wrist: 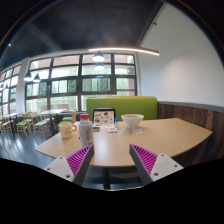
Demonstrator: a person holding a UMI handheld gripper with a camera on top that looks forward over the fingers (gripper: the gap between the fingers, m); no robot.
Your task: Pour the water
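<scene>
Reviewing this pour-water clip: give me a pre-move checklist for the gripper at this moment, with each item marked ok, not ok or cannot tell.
1. Gripper open and empty: ok. The fingers stand apart with nothing between them.
2. Gripper within reach of the vessels: not ok. They all sit well beyond the fingers, at the far side of the table.
3. Candidate vessels in view: ok. A cup and a yellowish mug stand beyond the left finger, a white bowl farther right.
4. Which one holds water: cannot tell.
5. Bare table between fingers and vessels: ok.
6. Vessels upright: ok, as far as the view shows.
</scene>
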